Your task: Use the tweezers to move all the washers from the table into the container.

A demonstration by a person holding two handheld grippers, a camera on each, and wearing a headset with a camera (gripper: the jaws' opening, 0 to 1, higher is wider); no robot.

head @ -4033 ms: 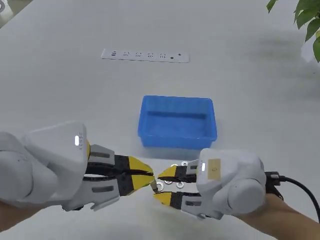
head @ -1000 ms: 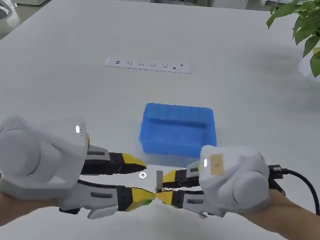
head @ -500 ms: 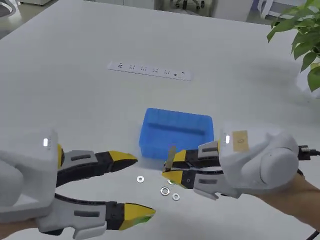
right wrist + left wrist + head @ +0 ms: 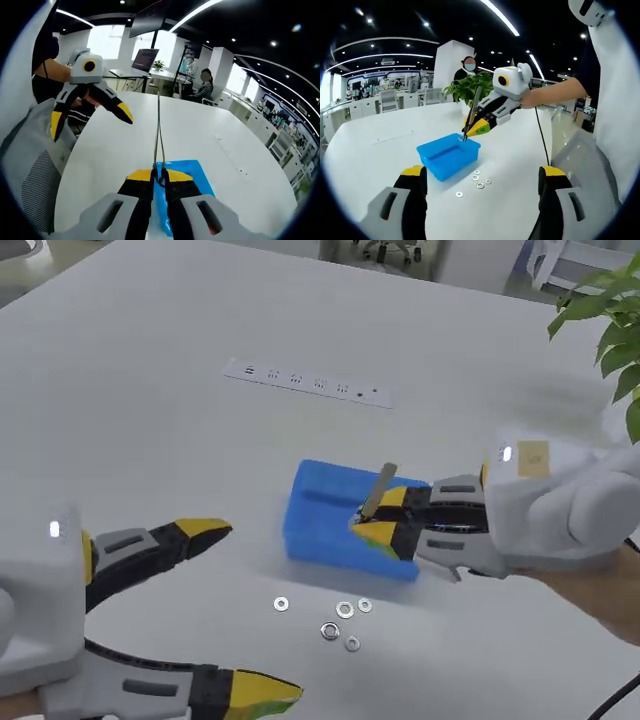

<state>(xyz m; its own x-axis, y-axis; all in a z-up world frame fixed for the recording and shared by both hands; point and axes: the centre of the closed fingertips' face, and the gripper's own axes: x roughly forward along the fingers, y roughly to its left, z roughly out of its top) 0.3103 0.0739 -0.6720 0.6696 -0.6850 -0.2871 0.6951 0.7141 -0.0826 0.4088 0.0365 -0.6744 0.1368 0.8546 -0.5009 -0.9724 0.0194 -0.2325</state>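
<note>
My right gripper [image 4: 372,523] is shut on the metal tweezers [image 4: 381,486] and holds them above the front of the blue container [image 4: 320,515]. The tweezers rise steeply from the jaws, and their lower tips [image 4: 465,138] hang over the container [image 4: 440,157]. Whether a washer sits in the tips I cannot tell. Several small washers [image 4: 344,611] lie loose on the white table just in front of the container. My left gripper [image 4: 238,612] is open wide at the lower left, left of the washers, with nothing between its jaws. In the right gripper view the tweezers [image 4: 158,130] run straight ahead over the container [image 4: 187,172].
A white power strip [image 4: 305,382] lies on the table beyond the container. Green plant leaves [image 4: 610,300] hang in at the far right. One washer [image 4: 281,604] lies apart, left of the cluster. A cable [image 4: 540,135] trails from the right gripper.
The right gripper has lifted the tweezers from the washers and carried them back over the container. The left gripper has opened wide and drawn away to the left.
</note>
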